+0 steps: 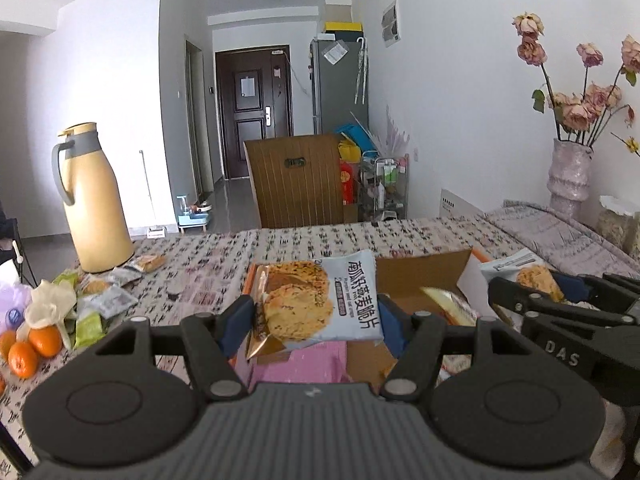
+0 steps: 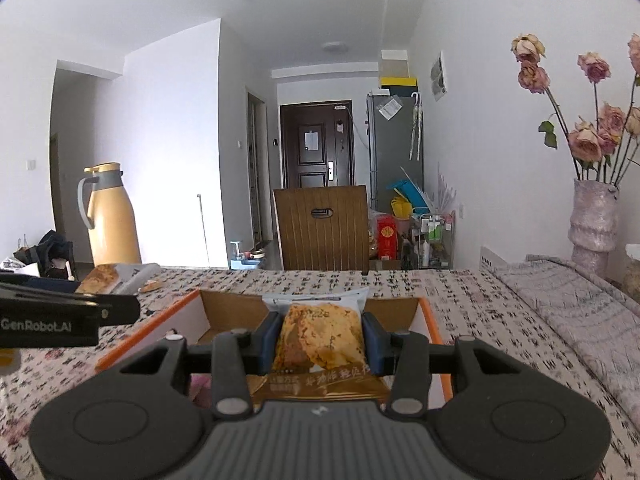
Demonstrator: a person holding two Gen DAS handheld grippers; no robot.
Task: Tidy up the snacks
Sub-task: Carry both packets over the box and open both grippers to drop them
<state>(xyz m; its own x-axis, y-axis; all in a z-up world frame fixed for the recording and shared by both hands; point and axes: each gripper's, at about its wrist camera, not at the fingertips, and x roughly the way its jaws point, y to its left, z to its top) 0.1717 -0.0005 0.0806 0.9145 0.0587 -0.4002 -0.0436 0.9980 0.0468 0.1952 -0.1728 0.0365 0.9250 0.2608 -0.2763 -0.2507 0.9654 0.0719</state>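
While both grippers hang above the open cardboard box with the orange rim (image 2: pixel 434 334), each carries its own snack. The left gripper (image 1: pixel 316 312) has its blue-padded fingers (image 1: pixel 236 320) set fairly wide, pressed on the two sides of a pale blue and gold oat-crisp packet printed with round biscuits (image 1: pixel 320 300), which sits tilted between them, off the bench. The right gripper (image 2: pixel 318 340) has its fingers (image 2: pixel 268 340) drawn closer together, clamped on a gold and white packet showing a crisp brown snack (image 2: pixel 320 344), held upright over the box's far wall.

The left wrist view alone shows the heap of small green and grey snack sachets (image 1: pixel 96 304) on the patterned bench cloth (image 1: pixel 208 276), the oranges (image 1: pixel 34 348) beside them at the left edge, and a gold wrapper lying inside the box (image 1: pixel 444 300). It also shows the right gripper from the side at the right edge, with its packet poking forward.

The right wrist view shows instead the box's whole far end and both orange side rims, and the left gripper as a black bar at the left edge with its packet beyond it. Both views take in the tall yellow thermos jug with a grey handle (image 2: pixel 112 216), the pink ribbed vase of dried roses (image 2: pixel 592 220) and a brown wooden chair back (image 2: pixel 322 228) past the bench.
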